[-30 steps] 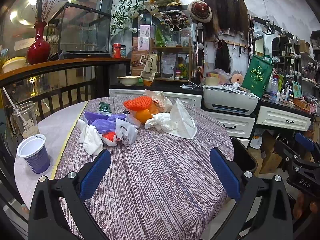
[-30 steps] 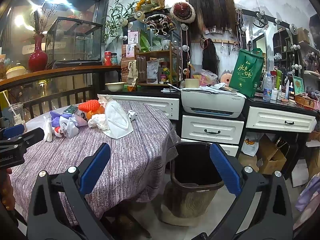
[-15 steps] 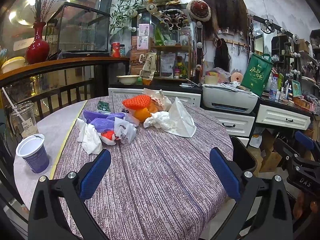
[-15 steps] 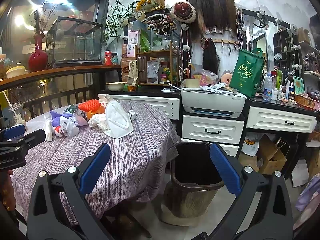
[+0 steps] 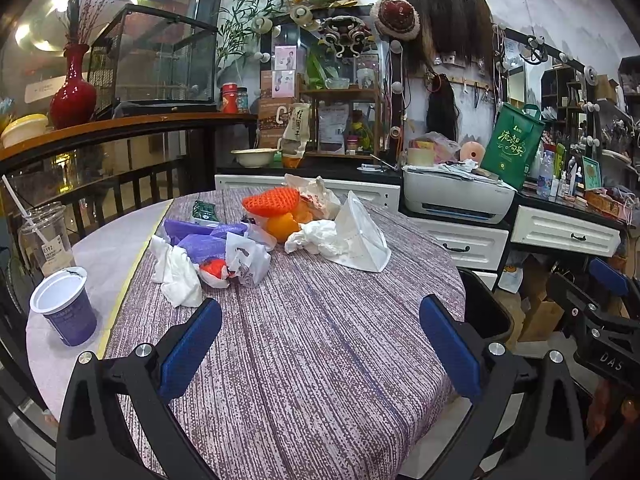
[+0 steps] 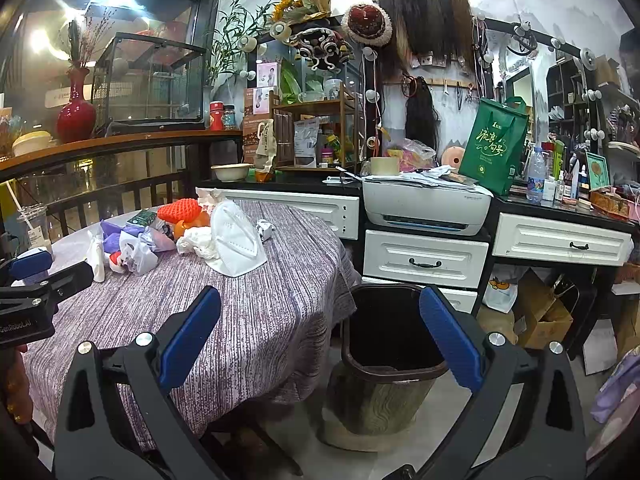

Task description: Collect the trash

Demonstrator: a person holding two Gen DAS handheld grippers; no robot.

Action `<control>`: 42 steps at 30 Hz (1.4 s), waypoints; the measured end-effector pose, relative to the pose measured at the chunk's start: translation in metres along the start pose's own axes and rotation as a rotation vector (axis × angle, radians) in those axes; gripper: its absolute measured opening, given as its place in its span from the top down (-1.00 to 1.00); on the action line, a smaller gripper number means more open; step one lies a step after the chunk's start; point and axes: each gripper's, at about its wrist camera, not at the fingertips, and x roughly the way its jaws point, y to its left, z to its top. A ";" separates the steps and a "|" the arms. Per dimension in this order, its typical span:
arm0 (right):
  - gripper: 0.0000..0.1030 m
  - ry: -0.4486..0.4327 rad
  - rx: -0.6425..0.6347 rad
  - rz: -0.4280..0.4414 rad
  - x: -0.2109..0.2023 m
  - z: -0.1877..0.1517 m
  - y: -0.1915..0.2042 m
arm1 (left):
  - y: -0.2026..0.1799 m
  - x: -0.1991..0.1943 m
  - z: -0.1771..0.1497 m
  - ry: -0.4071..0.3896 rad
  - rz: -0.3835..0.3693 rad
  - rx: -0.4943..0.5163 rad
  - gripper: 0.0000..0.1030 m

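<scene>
From the left wrist camera, the left gripper (image 5: 320,342) hangs over the near part of the round table (image 5: 304,360), its blue pads spread wide with nothing between them. The trash pile (image 5: 256,236) lies at the far side: a white face mask (image 5: 360,240), crumpled tissue (image 5: 316,238), purple wrappers (image 5: 200,236). A paper cup (image 5: 64,308) stands left.

From the right wrist camera, the right gripper (image 6: 320,338) is released too, empty, above the floor. The dark bin (image 6: 384,360) stands just beside the table, right of the trash pile (image 6: 180,236).
</scene>
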 end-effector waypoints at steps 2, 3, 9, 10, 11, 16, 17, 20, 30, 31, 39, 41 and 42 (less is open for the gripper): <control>-0.91 0.003 0.000 0.001 0.000 0.000 0.000 | -0.001 0.000 -0.001 0.003 -0.001 -0.001 -0.90; -0.91 0.004 -0.001 0.001 0.000 0.000 0.001 | -0.002 0.001 -0.003 0.005 -0.003 0.001 -0.90; -0.91 0.013 -0.010 0.002 0.002 -0.002 0.003 | -0.003 0.004 -0.008 0.030 -0.004 0.013 -0.90; -0.91 0.017 -0.014 0.001 0.003 -0.002 0.003 | -0.003 0.005 -0.008 0.036 -0.003 0.015 -0.90; -0.91 0.024 -0.019 0.002 0.005 -0.004 0.004 | -0.002 0.005 -0.009 0.042 -0.002 0.016 -0.90; -0.91 0.092 -0.031 0.023 0.019 -0.008 0.006 | 0.004 0.013 -0.008 0.094 -0.001 0.010 -0.90; -0.91 0.113 -0.034 0.038 0.023 -0.008 0.007 | 0.007 0.015 -0.008 0.108 0.001 0.007 -0.90; -0.91 0.190 -0.056 0.103 0.040 -0.009 0.011 | 0.016 0.022 -0.007 0.149 -0.006 -0.027 -0.90; -0.91 0.383 -0.119 0.320 0.130 0.012 0.049 | 0.072 0.057 0.008 0.294 0.058 -0.144 -0.90; -0.91 0.397 -0.114 0.343 0.141 0.016 0.054 | 0.077 0.059 0.009 0.301 0.067 -0.149 -0.90; -0.91 0.505 -0.056 0.418 0.225 0.046 0.075 | 0.099 0.065 0.008 0.340 0.103 -0.173 -0.90; -0.91 0.485 -0.043 0.429 0.234 0.053 0.075 | 0.101 0.066 0.008 0.344 0.113 -0.173 -0.90; -0.91 0.469 -0.045 0.430 0.235 0.057 0.076 | 0.102 0.067 0.009 0.347 0.115 -0.174 -0.90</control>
